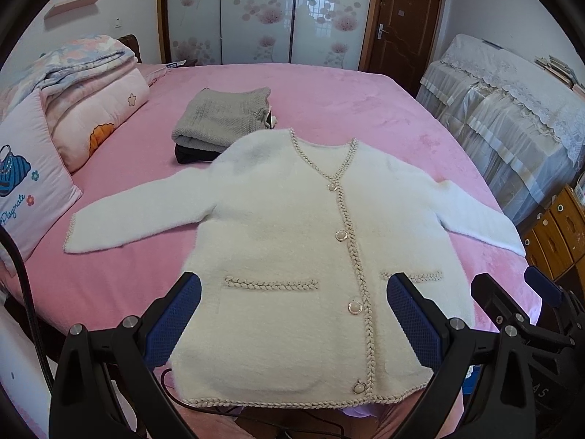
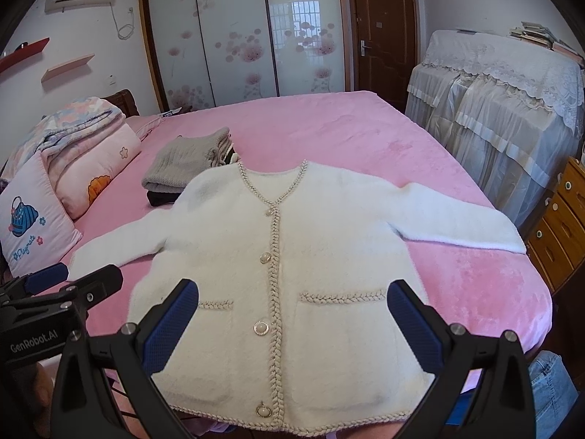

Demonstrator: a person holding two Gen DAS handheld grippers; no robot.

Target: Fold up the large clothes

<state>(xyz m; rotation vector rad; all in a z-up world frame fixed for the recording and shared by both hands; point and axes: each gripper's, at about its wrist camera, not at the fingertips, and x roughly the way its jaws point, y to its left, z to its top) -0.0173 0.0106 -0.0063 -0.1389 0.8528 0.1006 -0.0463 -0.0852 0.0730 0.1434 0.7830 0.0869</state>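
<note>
The left claw (image 1: 294, 323) stands wide, its two blue pads spread above the near half of the white cardigan (image 1: 292, 256) and holding nothing. The right claw (image 2: 292, 323) is just as wide and just as empty, hanging over the same near hem, close beside the left one.

The cardigan lies flat, front up, on the near part of the pink bed (image 1: 329, 102). It is buttoned down the middle, its neckline points to the far side, and both sleeves are spread out to left and right. Its hem reaches the bed's near edge.

Just beyond the left shoulder sits a folded grey knit (image 1: 223, 117) on top of a dark garment. Far left, a pillow (image 1: 25, 183) and rolled quilts (image 1: 91, 84) are piled. A lace-covered cabinet (image 2: 493, 109) stands to the right of the bed.
</note>
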